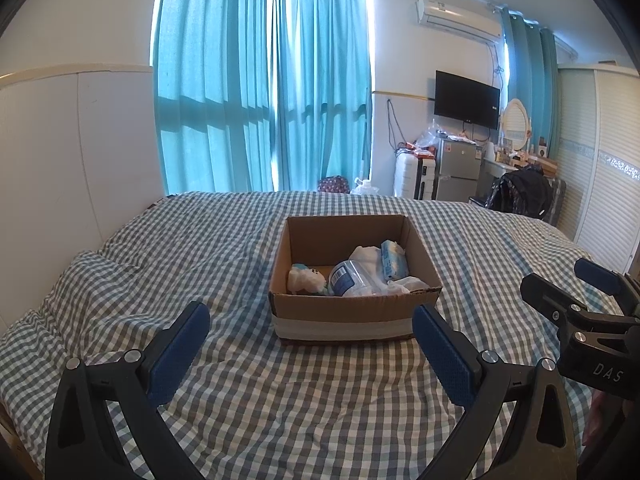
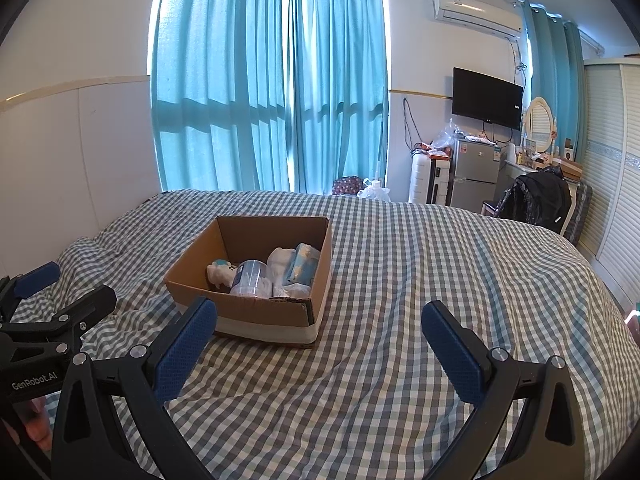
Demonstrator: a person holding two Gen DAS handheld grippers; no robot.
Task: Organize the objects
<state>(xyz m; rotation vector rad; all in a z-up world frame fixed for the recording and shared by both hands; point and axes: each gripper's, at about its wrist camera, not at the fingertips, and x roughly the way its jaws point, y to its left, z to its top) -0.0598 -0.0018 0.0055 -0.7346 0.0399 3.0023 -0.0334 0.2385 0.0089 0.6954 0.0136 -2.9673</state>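
Your room, bright behind closed curtains

You see teal curtains (image 1: 260, 92) glowing with daylight, a checkered bed cover (image 1: 280, 400), a wall television (image 1: 466, 100), a small fridge (image 2: 476, 172).

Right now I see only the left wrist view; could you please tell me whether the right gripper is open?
Observer: Yes, the right gripper is wide open, with nothing between its fingers.
Operator: Where is the box relative to it?
Observer: The box lies ahead and to the left, with its near right corner just beyond the left finger.
Operator: How does my left gripper look from that side?
Observer: The left gripper sits at the left edge over the bedspread, short of the box, fingers apart and empty.
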